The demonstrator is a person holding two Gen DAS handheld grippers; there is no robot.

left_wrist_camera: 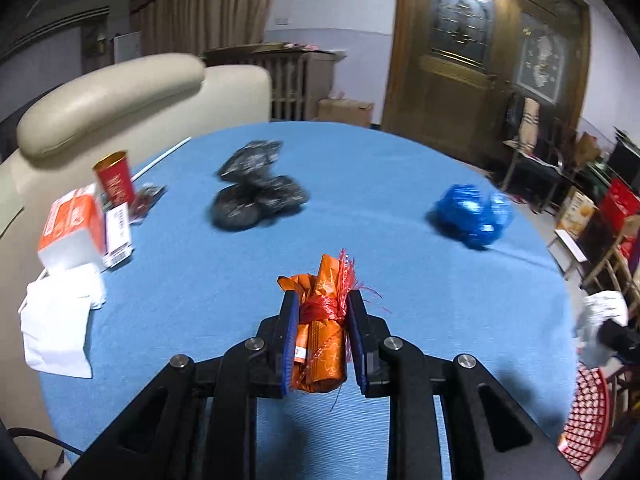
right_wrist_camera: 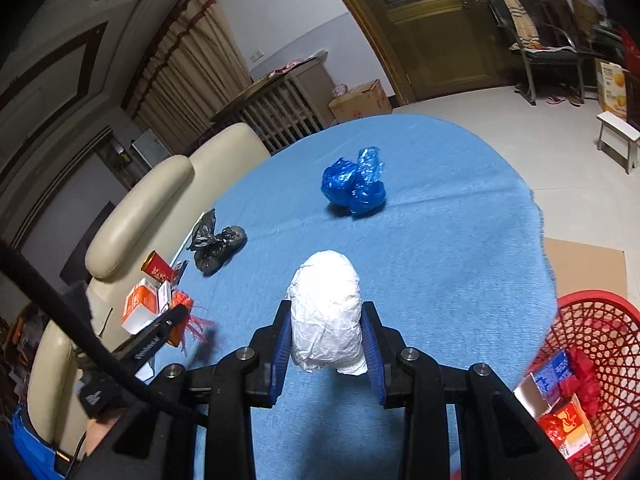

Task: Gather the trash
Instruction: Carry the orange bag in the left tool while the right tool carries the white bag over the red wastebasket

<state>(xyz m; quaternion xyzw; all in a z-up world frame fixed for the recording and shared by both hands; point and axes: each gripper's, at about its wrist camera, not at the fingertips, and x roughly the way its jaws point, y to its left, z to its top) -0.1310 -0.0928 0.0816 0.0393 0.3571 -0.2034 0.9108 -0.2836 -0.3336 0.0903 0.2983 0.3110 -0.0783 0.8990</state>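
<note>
My left gripper point(left_wrist_camera: 322, 300) is shut on an orange foil wrapper point(left_wrist_camera: 322, 344) tied with red mesh, held above the blue tablecloth point(left_wrist_camera: 400, 280). My right gripper point(right_wrist_camera: 325, 312) is shut on a white crumpled paper wad point(right_wrist_camera: 325, 320). A red mesh basket point(right_wrist_camera: 600, 344) with boxes and red scraps inside stands past the table's right edge. On the cloth lie a blue plastic bag point(right_wrist_camera: 354, 186) and a black plastic bag point(right_wrist_camera: 216, 246). In the right wrist view the left gripper point(right_wrist_camera: 172, 322) shows at the left with its orange wrapper.
At the table's left edge stand a red cup point(left_wrist_camera: 115, 180), an orange-white box point(left_wrist_camera: 72, 228), a small carton point(left_wrist_camera: 118, 236) and white paper point(left_wrist_camera: 60, 328). A cream sofa point(left_wrist_camera: 120, 92) lies beyond. A cardboard sheet point(right_wrist_camera: 584, 268) lies on the floor by the basket.
</note>
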